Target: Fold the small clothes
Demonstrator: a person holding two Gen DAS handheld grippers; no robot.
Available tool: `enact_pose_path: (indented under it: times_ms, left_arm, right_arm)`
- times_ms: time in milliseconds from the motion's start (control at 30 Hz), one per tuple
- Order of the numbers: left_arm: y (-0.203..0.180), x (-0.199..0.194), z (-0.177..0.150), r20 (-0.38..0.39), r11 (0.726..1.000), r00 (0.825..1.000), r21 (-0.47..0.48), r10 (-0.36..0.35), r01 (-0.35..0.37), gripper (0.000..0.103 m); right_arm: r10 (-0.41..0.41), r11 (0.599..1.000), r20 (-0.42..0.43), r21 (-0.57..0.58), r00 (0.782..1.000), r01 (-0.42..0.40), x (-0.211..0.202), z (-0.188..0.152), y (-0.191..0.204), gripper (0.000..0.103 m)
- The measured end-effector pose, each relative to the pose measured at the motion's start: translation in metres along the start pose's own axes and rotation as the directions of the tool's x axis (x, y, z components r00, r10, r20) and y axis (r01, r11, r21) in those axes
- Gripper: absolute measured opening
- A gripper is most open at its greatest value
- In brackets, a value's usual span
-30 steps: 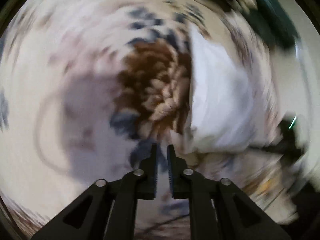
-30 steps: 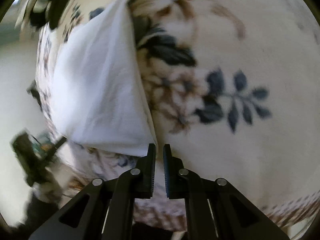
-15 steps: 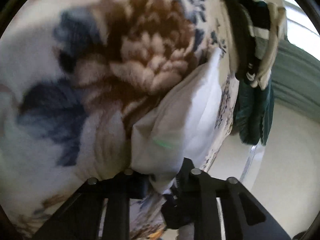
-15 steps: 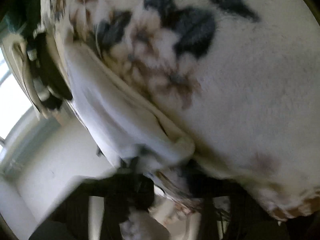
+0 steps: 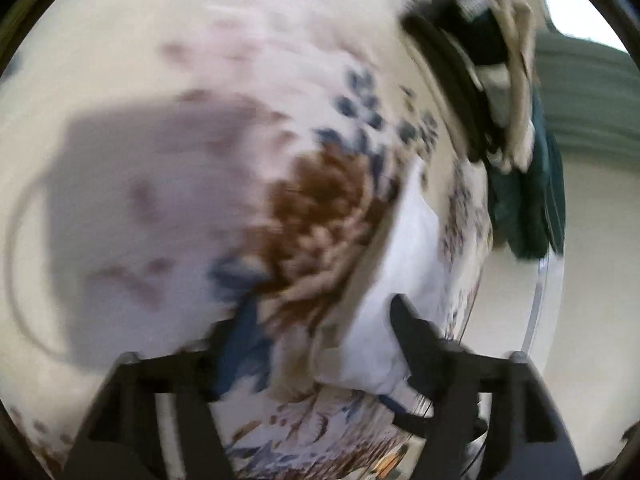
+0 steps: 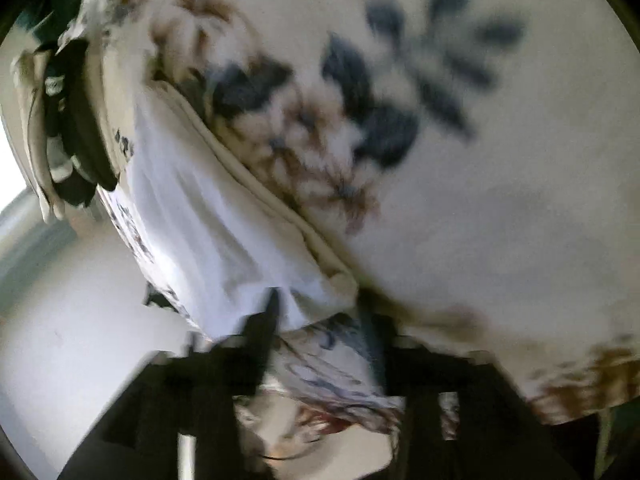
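A small white garment [image 5: 404, 280], folded flat, lies on a cream floral blanket [image 5: 200, 92] near its edge. It also shows in the right wrist view [image 6: 208, 232]. My left gripper [image 5: 316, 328] is open, its jaws wide apart on either side of the garment's near corner. My right gripper [image 6: 320, 312] is open too, with the jaws straddling the garment's other near corner. Both views are blurred by motion.
A pile of dark and cream clothes [image 5: 492, 80] lies at the blanket's far edge, with a dark green piece [image 5: 528, 216] hanging over it. The pile also shows in the right wrist view [image 6: 60, 120]. Past the blanket's edge is pale floor [image 6: 68, 300].
Both grippers were shut a second ago and have opened wide. They have moved down to the white garment's near corners, which now sit between the jaws.
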State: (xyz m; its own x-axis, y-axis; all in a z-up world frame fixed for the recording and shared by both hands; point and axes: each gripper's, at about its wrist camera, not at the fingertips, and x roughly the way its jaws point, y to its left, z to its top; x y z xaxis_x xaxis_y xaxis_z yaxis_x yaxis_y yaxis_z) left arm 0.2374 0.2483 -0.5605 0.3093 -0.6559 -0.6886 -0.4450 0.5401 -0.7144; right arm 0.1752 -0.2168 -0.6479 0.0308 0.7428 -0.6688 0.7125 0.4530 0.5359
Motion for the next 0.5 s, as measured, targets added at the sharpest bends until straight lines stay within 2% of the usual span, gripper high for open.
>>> enact_pose_path:
  times_ms: [33,167,267,333,433,467,500]
  left_arm:
    - [-0.009,0.010,0.003,-0.031,0.999,0.999,0.033,-0.018,0.019,0.068]
    - [-0.028,0.050,0.016,-0.108,0.992,0.993,0.119,-0.041,0.053,0.068]
    - [-0.039,0.084,0.028,-0.164,0.987,0.984,0.136,-0.067,0.090,0.068]
    - [-0.046,0.099,0.032,-0.204,0.982,0.976,0.153,-0.082,0.115,0.068]
    - [-0.055,0.108,0.034,-0.230,0.972,0.970,0.201,-0.077,0.125,0.067]
    - [-0.058,0.109,0.033,-0.227,0.968,0.971,0.215,-0.075,0.125,0.065]
    - [-0.060,0.108,0.033,-0.222,0.966,0.972,0.229,-0.071,0.123,0.046]
  right_arm:
    - [-0.020,0.999,0.023,-0.037,1.000,0.021,-0.010,0.001,0.004,0.065]
    - [-0.030,0.986,0.063,-0.163,0.998,0.040,-0.028,0.023,0.024,0.067]
    - [0.001,0.976,0.008,-0.218,1.000,0.000,-0.010,0.050,0.035,0.067]
    - [0.064,0.973,-0.065,-0.217,0.996,-0.077,0.010,0.067,0.038,0.067]
    - [0.138,0.963,-0.118,-0.215,0.983,-0.161,0.026,0.079,0.044,0.069]
    - [0.162,0.958,-0.132,-0.219,0.978,-0.188,0.032,0.081,0.049,0.069]
    - [0.178,0.951,-0.145,-0.229,0.973,-0.209,0.035,0.081,0.052,0.069]
